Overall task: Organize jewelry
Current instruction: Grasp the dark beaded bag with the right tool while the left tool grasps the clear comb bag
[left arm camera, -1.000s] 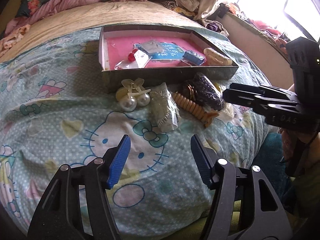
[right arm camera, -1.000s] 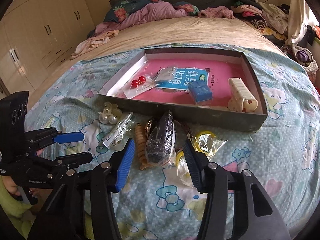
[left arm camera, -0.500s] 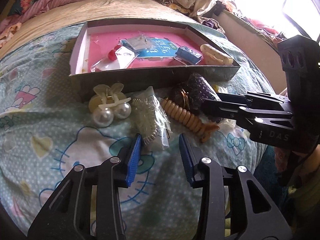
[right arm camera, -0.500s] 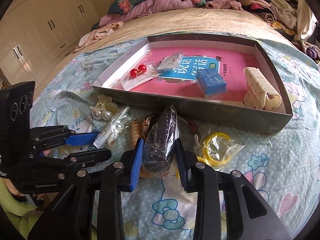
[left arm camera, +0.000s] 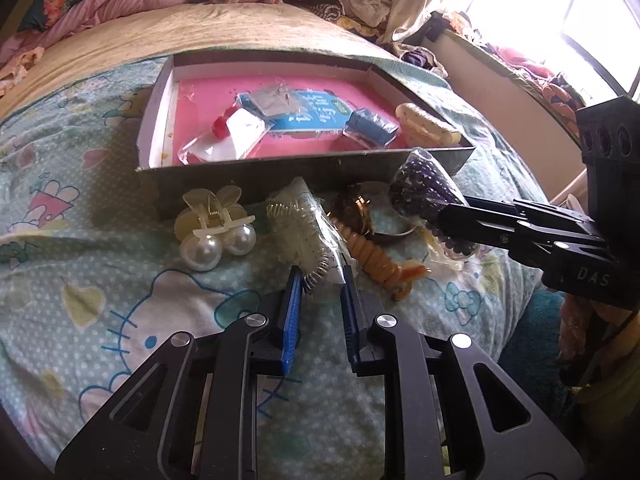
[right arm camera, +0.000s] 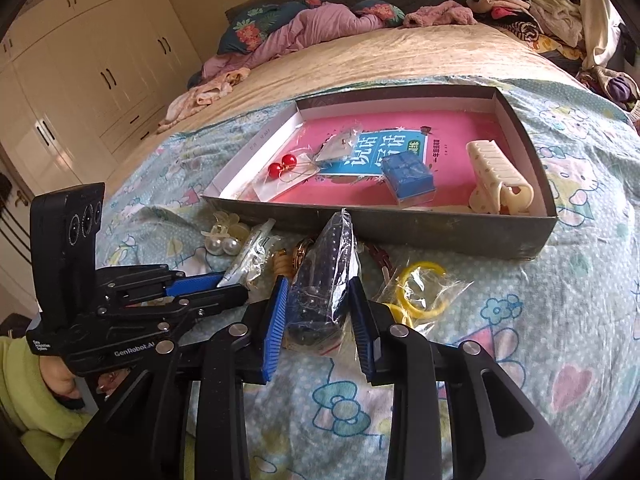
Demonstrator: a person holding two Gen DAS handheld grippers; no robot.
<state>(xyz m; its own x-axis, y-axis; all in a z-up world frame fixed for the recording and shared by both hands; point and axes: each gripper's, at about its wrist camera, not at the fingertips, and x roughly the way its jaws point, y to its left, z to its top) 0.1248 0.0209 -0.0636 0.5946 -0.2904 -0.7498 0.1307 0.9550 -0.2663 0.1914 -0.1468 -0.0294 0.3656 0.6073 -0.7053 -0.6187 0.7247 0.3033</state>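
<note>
My left gripper (left arm camera: pixel 320 278) is shut on the near end of a clear bag holding a pale spiral band (left arm camera: pixel 306 228), which lies on the Hello Kitty bedspread. My right gripper (right arm camera: pixel 318 286) is shut on a clear bag of dark beads (right arm camera: pixel 326 276), whose top stands against the box wall. In the left wrist view the right gripper (left arm camera: pixel 448 216) reaches in from the right with the bead bag (left arm camera: pixel 420 184). In the right wrist view the left gripper (right arm camera: pixel 232 286) pinches its bag (right arm camera: pixel 252 250). Behind both stands a shallow pink-bottomed box (left arm camera: pixel 304 160) (right arm camera: pixel 420 226).
The box holds red bead earrings (right arm camera: pixel 280 166), a blue case (right arm camera: pixel 408 178), a cream hair claw (right arm camera: pixel 498 178) and small bags. In front of it lie a pearl clip (left arm camera: pixel 216 236), an orange spiral tie (left arm camera: pixel 376 256) and a bagged yellow ring (right arm camera: pixel 420 288). Clothes are piled at the bed's far end.
Both grippers went from open to shut. The left one moved forward and closed on the spiral band's bag; the right one closed on the bead bag.
</note>
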